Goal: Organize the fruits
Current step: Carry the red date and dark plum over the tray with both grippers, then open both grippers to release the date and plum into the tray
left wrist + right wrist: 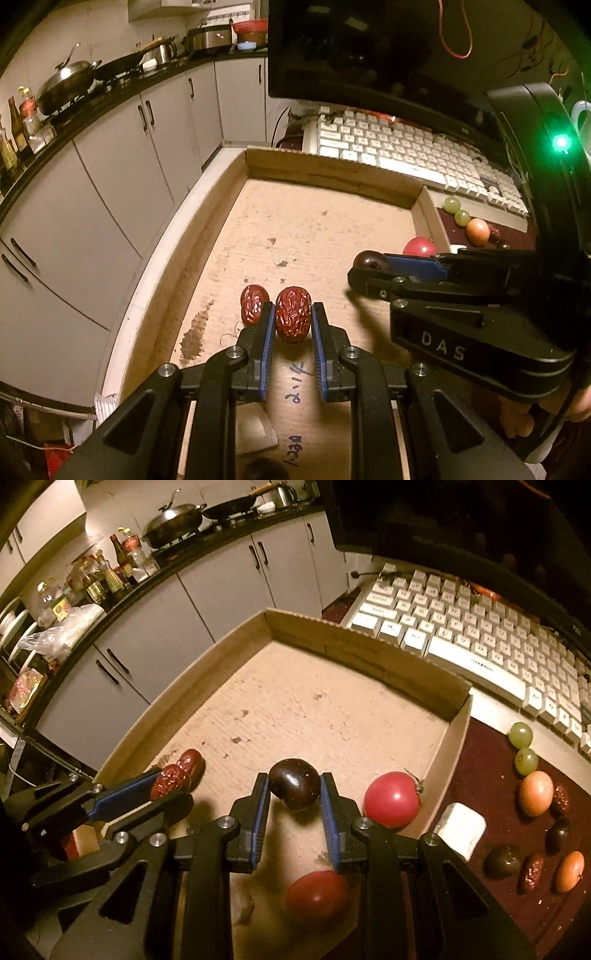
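My left gripper (293,309) is shut on a wrinkled red date (293,321), held just above the floor of a shallow cardboard box (332,173). A second red date (252,303) lies on the box floor just left of it. My right gripper (294,780) is shut on a dark plum (295,786) and hangs over the box's near right part. Two red tomatoes (391,799) (317,893) rest inside the box by its right wall. In the right wrist view the left gripper (166,788) and its date (168,780) show at the left.
On the dark red mat right of the box lie two green grapes (521,734), orange fruits (535,793), dark plums (502,862), dates (533,873) and a white block (460,829). A keyboard (480,642) and monitor stand behind. Kitchen cabinets run along the left.
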Demonstrator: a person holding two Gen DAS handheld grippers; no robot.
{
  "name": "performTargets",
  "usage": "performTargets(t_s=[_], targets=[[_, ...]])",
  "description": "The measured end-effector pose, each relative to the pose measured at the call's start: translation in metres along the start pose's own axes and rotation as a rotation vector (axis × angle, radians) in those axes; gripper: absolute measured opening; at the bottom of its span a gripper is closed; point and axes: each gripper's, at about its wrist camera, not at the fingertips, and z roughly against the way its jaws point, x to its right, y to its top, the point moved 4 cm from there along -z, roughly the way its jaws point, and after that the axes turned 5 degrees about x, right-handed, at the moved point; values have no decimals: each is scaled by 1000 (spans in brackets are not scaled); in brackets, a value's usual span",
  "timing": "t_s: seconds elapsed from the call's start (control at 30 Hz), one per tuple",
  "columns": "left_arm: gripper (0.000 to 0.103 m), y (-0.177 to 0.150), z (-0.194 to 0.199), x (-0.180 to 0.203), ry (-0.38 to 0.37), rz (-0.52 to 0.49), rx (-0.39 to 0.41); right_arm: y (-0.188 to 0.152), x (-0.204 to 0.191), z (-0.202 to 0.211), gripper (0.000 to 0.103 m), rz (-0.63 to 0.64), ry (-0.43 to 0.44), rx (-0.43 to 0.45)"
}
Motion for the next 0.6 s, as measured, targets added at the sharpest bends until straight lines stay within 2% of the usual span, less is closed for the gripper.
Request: performTargets(t_s=[0.33,0.4,0.43,0.5,0.6], targets=[[18,-8,-21,-10,33,45,-102,1,-5,-11,30,16,-10,-44],[20,-8,-21,-10,36,45,-103,2,-5,-12,31,12,-2,-53],[22,-8,-21,-10,34,48,-107,3,-5,-12,33,8,9,-54],[36,-8,-21,-9,37,45,-117,4,-5,-13,39,2,28,-62],[43,-6,-16,-10,54,55,-107,4,-7,-8,45,16,36,-62]])
